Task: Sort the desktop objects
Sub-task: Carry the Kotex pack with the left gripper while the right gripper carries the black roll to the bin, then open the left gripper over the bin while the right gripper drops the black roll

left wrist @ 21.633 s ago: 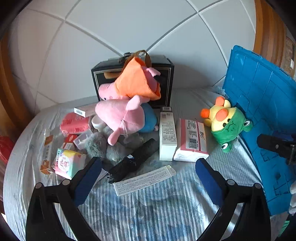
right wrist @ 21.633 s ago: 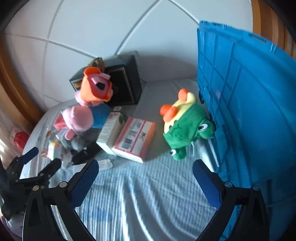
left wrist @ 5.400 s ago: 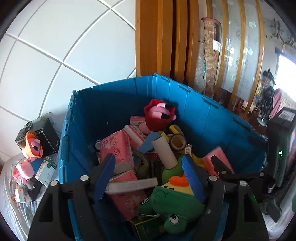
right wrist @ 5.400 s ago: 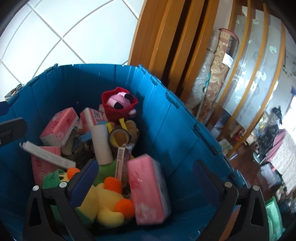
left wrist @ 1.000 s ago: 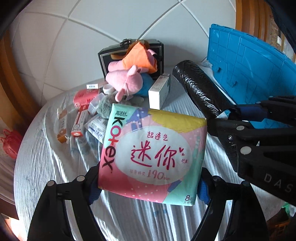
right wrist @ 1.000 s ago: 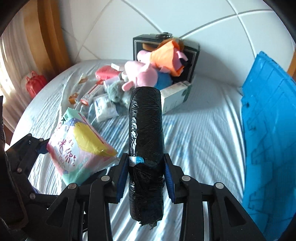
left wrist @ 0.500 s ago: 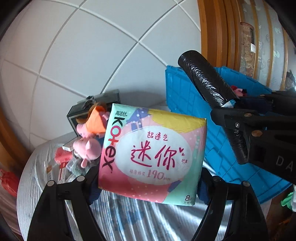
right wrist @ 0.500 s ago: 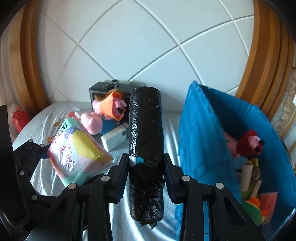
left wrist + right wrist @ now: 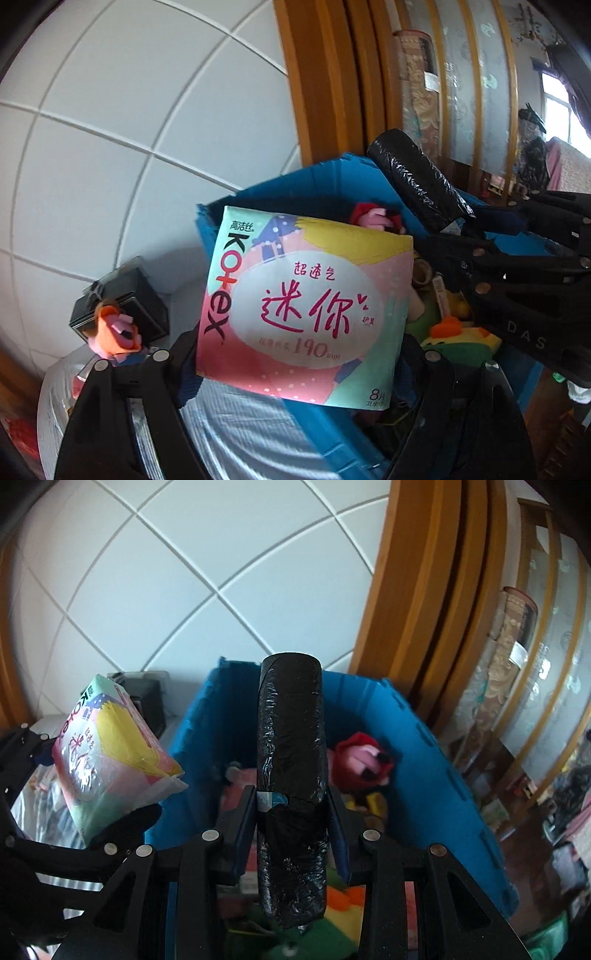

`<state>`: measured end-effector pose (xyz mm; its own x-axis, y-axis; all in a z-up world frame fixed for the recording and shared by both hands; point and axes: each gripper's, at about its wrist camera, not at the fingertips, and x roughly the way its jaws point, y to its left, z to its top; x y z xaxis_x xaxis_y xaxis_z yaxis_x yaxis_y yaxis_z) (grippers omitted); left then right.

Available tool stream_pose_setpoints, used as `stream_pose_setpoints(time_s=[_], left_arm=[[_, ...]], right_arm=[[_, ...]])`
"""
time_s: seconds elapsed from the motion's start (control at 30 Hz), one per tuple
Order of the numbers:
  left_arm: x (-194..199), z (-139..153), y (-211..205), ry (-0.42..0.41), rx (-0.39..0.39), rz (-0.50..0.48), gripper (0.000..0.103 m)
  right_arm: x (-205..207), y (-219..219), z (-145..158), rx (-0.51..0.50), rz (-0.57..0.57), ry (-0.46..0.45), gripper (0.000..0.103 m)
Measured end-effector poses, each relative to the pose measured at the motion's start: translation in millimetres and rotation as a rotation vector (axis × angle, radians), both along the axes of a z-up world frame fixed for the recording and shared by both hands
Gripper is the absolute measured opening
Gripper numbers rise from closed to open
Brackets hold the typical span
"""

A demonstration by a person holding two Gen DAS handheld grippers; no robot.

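My left gripper (image 9: 299,354) is shut on a pastel Kotex pad packet (image 9: 306,306), held flat across its jaws. The same packet (image 9: 107,753) shows at the left of the right wrist view. My right gripper (image 9: 291,823) is shut on a black plastic-wrapped roll (image 9: 291,775) that stands upright between its jaws; the black roll (image 9: 417,184) also shows in the left wrist view. Both items hang above the open blue crate (image 9: 413,746), which holds a red and pink plush (image 9: 362,760), boxes and a green frog plush (image 9: 458,347).
Behind the crate (image 9: 325,184) rise a white tiled wall and a wooden door frame (image 9: 413,590). At the left, on the bed, stand a black box (image 9: 125,295) and an orange and pink plush (image 9: 114,328). Furniture and clutter fill the room to the right.
Both grippers rose and swung right from over the bed to above the blue crate, still carrying the packet and the roll. The crate's contents have come into view.
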<state>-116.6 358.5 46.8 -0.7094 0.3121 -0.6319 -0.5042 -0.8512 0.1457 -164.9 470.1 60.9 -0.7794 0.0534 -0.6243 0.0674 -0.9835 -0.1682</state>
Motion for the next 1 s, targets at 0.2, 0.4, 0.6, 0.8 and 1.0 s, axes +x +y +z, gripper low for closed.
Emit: stream_pose_setpoints(time_s=[0.2, 0.4, 0.6, 0.8, 1.0], left_arm=[[-25, -26, 79, -0.196, -0.07, -0.041, 0.08], [-43, -56, 128, -0.316, -0.13, -0.009, 0.08], [-49, -84, 142, -0.389, -0.171, -0.009, 0.081], [-61, -100, 141, -0.455, -0.171, 0.005, 0.083], [-71, -112, 136, -0.495, -0.153, 0.028, 0.086]], right_arm=[[-25, 78, -37, 0.065, -0.045, -0.148, 0.035], [-38, 129, -60, 0.048, -0.059, -0.262, 0.035], [-50, 150, -87, 0.03, -0.027, -0.353, 0.036], [-55, 158, -95, -0.017, -0.011, -0.378, 0.036], [-56, 154, -96, -0.008, 0.011, -0.389, 0.039]])
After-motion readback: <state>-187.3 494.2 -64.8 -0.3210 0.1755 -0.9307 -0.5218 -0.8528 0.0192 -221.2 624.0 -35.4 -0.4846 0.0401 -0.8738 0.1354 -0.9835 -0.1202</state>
